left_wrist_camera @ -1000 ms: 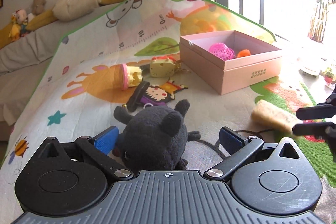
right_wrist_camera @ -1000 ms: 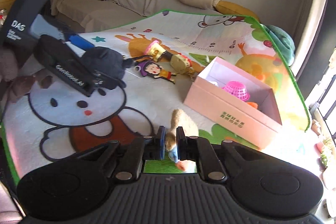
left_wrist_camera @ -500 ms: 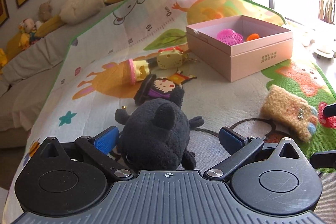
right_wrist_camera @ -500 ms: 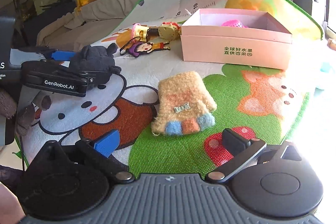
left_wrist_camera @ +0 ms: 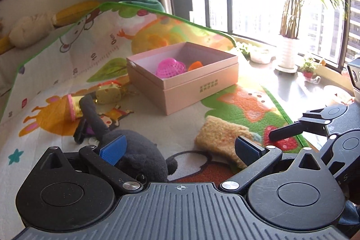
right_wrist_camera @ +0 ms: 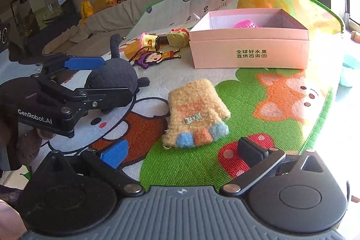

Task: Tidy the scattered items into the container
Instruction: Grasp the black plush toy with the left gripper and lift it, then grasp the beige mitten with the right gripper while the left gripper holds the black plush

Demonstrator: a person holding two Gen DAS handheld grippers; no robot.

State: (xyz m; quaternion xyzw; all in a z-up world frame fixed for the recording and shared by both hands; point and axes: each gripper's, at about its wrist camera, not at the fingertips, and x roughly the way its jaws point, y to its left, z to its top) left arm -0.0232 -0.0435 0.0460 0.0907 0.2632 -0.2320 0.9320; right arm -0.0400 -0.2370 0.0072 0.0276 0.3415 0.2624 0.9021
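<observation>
Toys scattered on a play mat beside an open pink box.

Left gripper (left_wrist_camera: 180, 147), jaws spread, has the black plush toy (left_wrist_camera: 137, 156) against its left finger. Right gripper (right_wrist_camera: 182, 152), jaws spread, faces the fuzzy mitten (right_wrist_camera: 196, 110) lying lengthwise just ahead. Far right, the pink box (right_wrist_camera: 249, 48) holds a pink mesh ball (left_wrist_camera: 169, 68) and something orange.

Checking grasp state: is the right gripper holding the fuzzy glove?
No. In the right wrist view the right gripper is open, and the fuzzy glove lies flat on the play mat ahead of its fingers.
</observation>
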